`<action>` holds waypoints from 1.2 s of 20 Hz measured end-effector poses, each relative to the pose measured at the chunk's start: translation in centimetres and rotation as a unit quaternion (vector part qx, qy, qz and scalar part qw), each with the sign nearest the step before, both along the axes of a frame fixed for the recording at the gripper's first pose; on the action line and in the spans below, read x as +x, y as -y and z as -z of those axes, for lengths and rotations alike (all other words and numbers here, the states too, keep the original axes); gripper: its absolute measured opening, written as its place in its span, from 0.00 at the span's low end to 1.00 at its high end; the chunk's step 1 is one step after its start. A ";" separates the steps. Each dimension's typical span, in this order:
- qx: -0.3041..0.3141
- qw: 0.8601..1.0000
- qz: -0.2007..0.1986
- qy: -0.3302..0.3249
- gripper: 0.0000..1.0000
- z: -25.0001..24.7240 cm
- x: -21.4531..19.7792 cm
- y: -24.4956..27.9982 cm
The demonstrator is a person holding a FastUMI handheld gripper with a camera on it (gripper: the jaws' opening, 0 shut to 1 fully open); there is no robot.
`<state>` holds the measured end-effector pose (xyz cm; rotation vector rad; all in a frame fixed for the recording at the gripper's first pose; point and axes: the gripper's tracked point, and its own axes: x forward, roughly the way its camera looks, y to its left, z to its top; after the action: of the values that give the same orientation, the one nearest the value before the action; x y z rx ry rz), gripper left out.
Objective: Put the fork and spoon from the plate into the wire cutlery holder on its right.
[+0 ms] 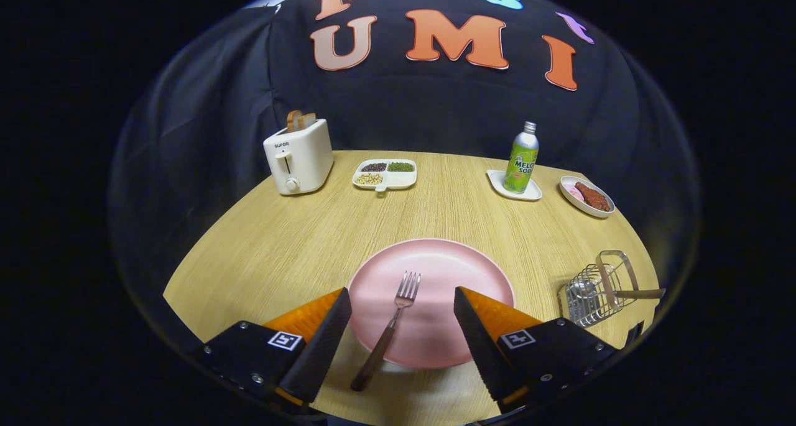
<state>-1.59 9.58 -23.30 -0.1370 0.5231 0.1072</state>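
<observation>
The fork [393, 323] lies on the pink plate [479, 277], tines pointing away toward the far side of the counter [280, 245], its dark handle running back over the plate's near rim and resting just off it. The hand-held gripper [402, 326] hangs above it with its fingers spread wide, the fork between them and neither finger touching anything. Off to the plate's right stands the wire cutlery holder [591, 295], and there is something spoon-like already inside it, a rounded metal bowl visible through the wires, with a handle jutting out to the right; hard to be sure at this size. So the fork looks like the piece left to move.

The step in hand, by the look of it, is the pickup. The handle is the better target: it overhangs the rim, so there is room for the fingers to come down either side of it. Line up square across the handle, descend until the tips straddle it, close firmly so it cannot swivel. Then lift clear of the rim before swinging right.

Further out sit a toaster [300, 155], a divided dish of beans [384, 174], a green bottle [521, 162] on a small tray, and a bowl of food [587, 196].
</observation>
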 end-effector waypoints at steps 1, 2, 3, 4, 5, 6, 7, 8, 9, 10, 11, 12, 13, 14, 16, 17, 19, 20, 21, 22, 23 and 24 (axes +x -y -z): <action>0.002 1.000 0.003 -0.005 0.99 0.6 0.0 -0.1; 0.009 1.000 0.003 -0.010 1.00 1.2 0.0 -0.2; 0.019 1.000 0.004 -0.017 1.00 1.7 -0.1 -0.5; 0.024 0.999 0.007 -0.024 1.00 2.3 -0.1 -0.5; 0.024 0.999 0.009 -0.031 0.99 2.9 -0.2 -0.3; 0.023 0.999 0.012 -0.038 0.94 3.4 -0.2 -0.1; 0.024 0.999 0.016 -0.042 0.91 3.7 -0.1 0.0; 0.026 0.999 0.017 -0.045 0.84 3.9 0.0 0.0; 0.023 0.998 0.019 -0.048 0.80 4.2 0.0 0.1; 0.020 0.998 0.020 -0.051 0.74 4.4 0.2 0.2; 0.016 0.998 0.021 -0.054 0.70 4.6 0.3 0.2; 0.014 0.998 0.021 -0.057 0.60 4.8 0.3 0.2; 0.013 0.998 0.020 -0.061 0.54 5.0 0.3 0.1; 0.016 0.998 0.018 -0.065 0.44 5.2 0.3 -0.1; 0.017 0.997 0.015 -0.072 0.35 5.6 0.4 -0.4; 0.016 0.997 0.015 -0.076 0.33 5.8 0.4 -0.4; 0.018 0.996 0.014 -0.085 0.25 6.1 0.3 -0.6; 0.017 0.996 0.016 -0.086 0.19 6.0 0.2 -0.4; 0.017 0.996 0.017 -0.087 0.16 6.2 0.4 -0.4; 0.018 0.996 0.018 -0.088 0.12 6.2 0.4 -0.4; 0.020 0.996 0.019 -0.090 0.08 6.2 0.3 -0.3; 0.020 0.995 0.018 -0.091 0.06 6.1 0.3 -0.2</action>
<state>-1.26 9.76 -29.38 -0.0793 0.7054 0.0948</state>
